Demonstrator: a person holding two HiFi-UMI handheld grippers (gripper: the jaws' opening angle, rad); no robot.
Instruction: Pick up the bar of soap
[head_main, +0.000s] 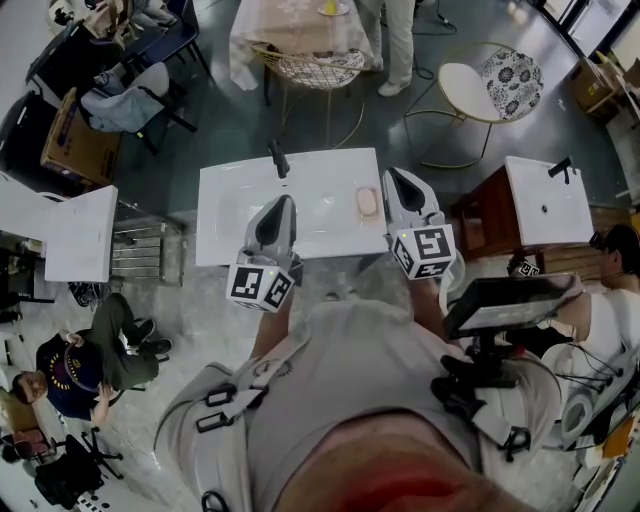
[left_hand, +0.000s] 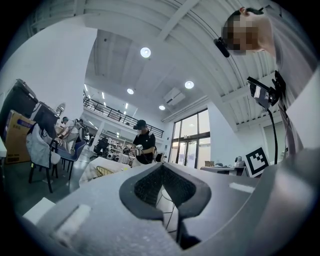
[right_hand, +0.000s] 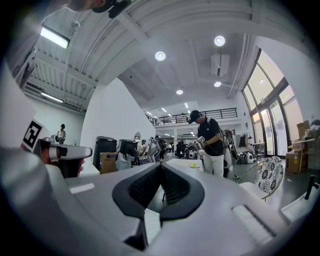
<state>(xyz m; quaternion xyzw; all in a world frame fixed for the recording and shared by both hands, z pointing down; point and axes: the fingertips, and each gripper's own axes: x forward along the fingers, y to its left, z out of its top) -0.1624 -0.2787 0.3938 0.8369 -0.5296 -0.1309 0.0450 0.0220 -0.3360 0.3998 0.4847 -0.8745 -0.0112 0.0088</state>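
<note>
On the flat right-hand ledge of the white washbasin (head_main: 225, 215), just right of the bowl, lies the bar of soap (head_main: 367, 203), a pale peach oval lying flat. A black tap (head_main: 279, 158) stands at the basin's far edge, left of the soap and well apart from it.

Just beside the soap, on its right, the head view shows the right gripper (head_main: 392, 176) held out over the basin's right end; it does not touch the soap. In its own view its jaws are pressed together with nothing between them (right_hand: 161, 169), and it looks out level across the room. The left gripper (head_main: 285, 204) is held over the middle front of the basin, left of the soap with the bowl between them. Its jaws also meet at the tips and carry nothing (left_hand: 163, 169).

Beyond the basin stand a wire chair (head_main: 312, 68) and a round white stool (head_main: 468, 88). A second basin (head_main: 548, 205) is off to the right. A person in a black shirt (right_hand: 211, 141) stands in the room behind, and another person (head_main: 88, 352) sits on the floor at left.
</note>
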